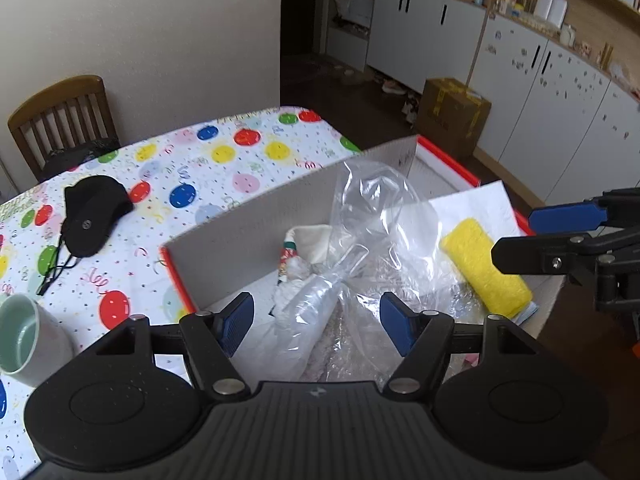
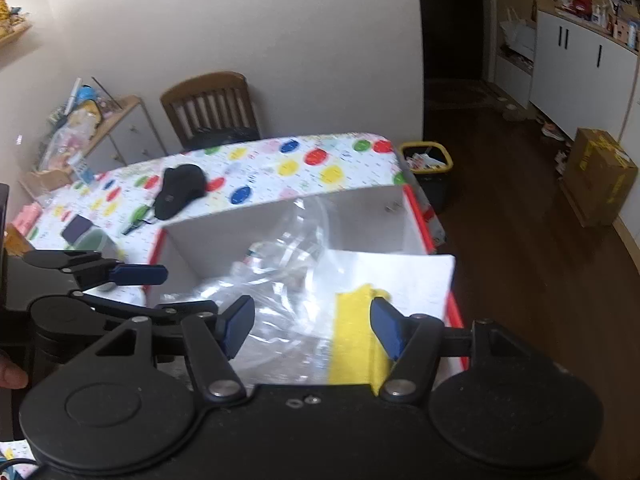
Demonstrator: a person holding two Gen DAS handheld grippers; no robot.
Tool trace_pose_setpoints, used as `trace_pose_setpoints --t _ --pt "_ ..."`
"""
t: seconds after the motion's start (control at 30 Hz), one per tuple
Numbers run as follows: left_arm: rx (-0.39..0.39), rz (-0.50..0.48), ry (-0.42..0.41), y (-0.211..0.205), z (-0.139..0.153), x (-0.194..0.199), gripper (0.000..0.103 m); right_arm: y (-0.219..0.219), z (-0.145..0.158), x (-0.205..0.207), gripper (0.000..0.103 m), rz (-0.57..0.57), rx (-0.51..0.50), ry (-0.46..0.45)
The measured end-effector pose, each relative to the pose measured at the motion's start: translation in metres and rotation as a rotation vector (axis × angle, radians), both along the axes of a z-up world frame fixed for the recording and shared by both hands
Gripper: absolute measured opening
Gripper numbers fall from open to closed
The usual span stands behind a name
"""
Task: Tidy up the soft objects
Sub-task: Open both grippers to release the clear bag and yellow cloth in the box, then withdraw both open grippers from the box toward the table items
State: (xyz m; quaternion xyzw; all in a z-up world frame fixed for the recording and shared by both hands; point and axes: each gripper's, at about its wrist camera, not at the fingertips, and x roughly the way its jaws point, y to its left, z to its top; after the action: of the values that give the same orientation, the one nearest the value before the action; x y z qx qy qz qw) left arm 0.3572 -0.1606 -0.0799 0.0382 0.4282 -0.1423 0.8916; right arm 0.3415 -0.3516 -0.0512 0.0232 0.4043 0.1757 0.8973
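Nearest, the left gripper point(image 1: 316, 322) hangs over the near end of the cardboard box point(image 1: 256, 204), jaws parted, nothing pressed between its blue pads point(image 1: 236, 320). The crumpled clear plastic bag point(image 1: 360, 240) lies below and between them, untouched. The right gripper point(image 2: 312, 326) is likewise released, with a gap on either side, above the yellow sponge cloth point(image 2: 352, 340) and the same plastic.

Beside the left gripper, on the balloon-print tablecloth point(image 1: 224, 152), a pale green mug point(image 1: 24, 336) stands upright, just outside the box's red-edged corner.

The box, grey inside with a red rim, sits at the table's edge. It holds the clear plastic bag, a white cloth bundle with a printed band point(image 1: 300, 252) half under the plastic, the yellow sponge cloth point(image 1: 486, 266) against the right side, and a white sheet point(image 1: 472, 204) beneath the roll. The bag rises above the far wall and partly hides what is under it.

Farther out on the cloth lies a black pouch with a cord point(image 1: 94, 214), well apart from the box. Beyond the table stand a wooden chair point(image 1: 60, 116), a yellow-rimmed bin point(image 2: 428, 160) on the floor, a brown carton point(image 1: 452, 112), and white cabinets point(image 1: 424, 28).
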Motion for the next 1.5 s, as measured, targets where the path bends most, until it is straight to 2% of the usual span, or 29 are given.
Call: trace_pose_setpoints --t 0.3,0.37,0.57,0.7,0.8,1.07,1.13,1.2,1.5 --pt "-0.052 0.032 -0.048 0.036 0.034 -0.023 0.069 0.036 0.029 -0.015 0.072 0.068 0.044 -0.050" --pt "-0.058 0.044 -0.053 0.048 0.040 -0.028 0.072 0.046 0.035 -0.017 0.073 0.082 0.052 -0.059" --pt "-0.089 0.080 -0.088 0.091 0.057 -0.042 0.074 0.082 0.048 -0.020 0.077 0.135 0.080 -0.077" --pt "-0.107 0.119 -0.111 0.125 0.066 -0.051 0.080 0.111 0.055 -0.019 0.082 0.185 0.080 -0.090" --pt "-0.121 0.157 -0.126 0.152 0.071 -0.054 0.081 0.133 0.058 -0.016 0.084 0.215 0.089 -0.093" --pt "-0.115 0.256 -0.144 0.223 0.071 -0.055 0.085 0.197 0.056 0.003 0.088 0.281 0.075 -0.089" --pt "-0.121 0.283 -0.140 0.242 0.069 -0.052 0.088 0.213 0.053 0.010 0.089 0.288 0.071 -0.083" --pt "-0.131 0.313 -0.141 0.262 0.066 -0.048 0.098 0.226 0.050 0.017 0.090 0.293 0.070 -0.077" --pt "-0.137 0.481 -0.142 0.340 0.051 -0.019 0.102 0.279 0.036 0.061 0.099 0.274 0.035 -0.076"
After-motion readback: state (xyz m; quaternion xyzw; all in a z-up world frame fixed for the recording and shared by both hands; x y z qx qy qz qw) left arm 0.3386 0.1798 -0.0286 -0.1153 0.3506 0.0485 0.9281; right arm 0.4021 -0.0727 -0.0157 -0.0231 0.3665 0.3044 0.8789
